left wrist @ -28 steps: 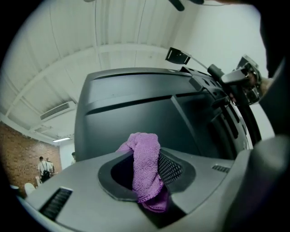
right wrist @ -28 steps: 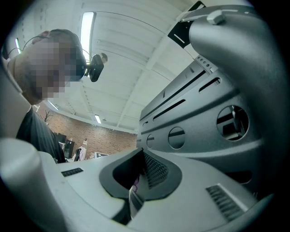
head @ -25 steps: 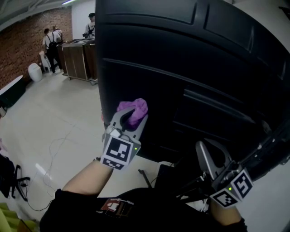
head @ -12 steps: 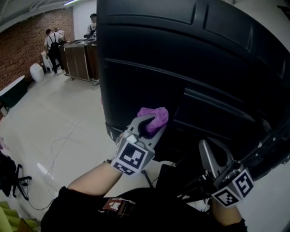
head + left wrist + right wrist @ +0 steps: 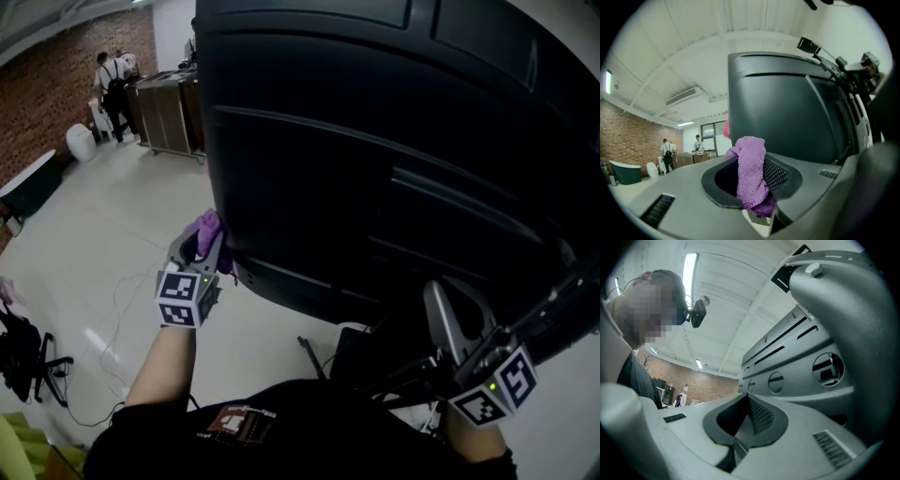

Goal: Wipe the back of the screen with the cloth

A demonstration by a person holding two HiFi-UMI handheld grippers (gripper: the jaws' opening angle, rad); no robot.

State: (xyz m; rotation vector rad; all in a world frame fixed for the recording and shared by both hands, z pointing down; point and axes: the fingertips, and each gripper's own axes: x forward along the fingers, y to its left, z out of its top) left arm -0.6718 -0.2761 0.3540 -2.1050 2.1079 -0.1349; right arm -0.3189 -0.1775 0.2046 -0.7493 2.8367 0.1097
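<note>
The screen's black ribbed back [image 5: 375, 122] fills most of the head view. At its lower left edge my left gripper [image 5: 200, 246] is shut on a bunched purple cloth [image 5: 208, 232], which sits right beside that edge. The left gripper view shows the cloth [image 5: 751, 168] hanging between the jaws, with the screen's back [image 5: 787, 108] just beyond. My right gripper [image 5: 450, 314] is low on the right under the screen, jaws up and shut with nothing in them. A panel with slots and round holes [image 5: 797, 371] fills the right gripper view.
The screen's dark stand base [image 5: 361, 352] is under the screen, near the person's body. Thin cables [image 5: 122, 300] lie on the pale floor to the left. Far back left stand people [image 5: 114, 80], a wooden cabinet [image 5: 169, 112] and a brick wall [image 5: 56, 84].
My left gripper carried the cloth right along the screen's lower back, then swept back left to the lower left edge. The right gripper has hardly moved.
</note>
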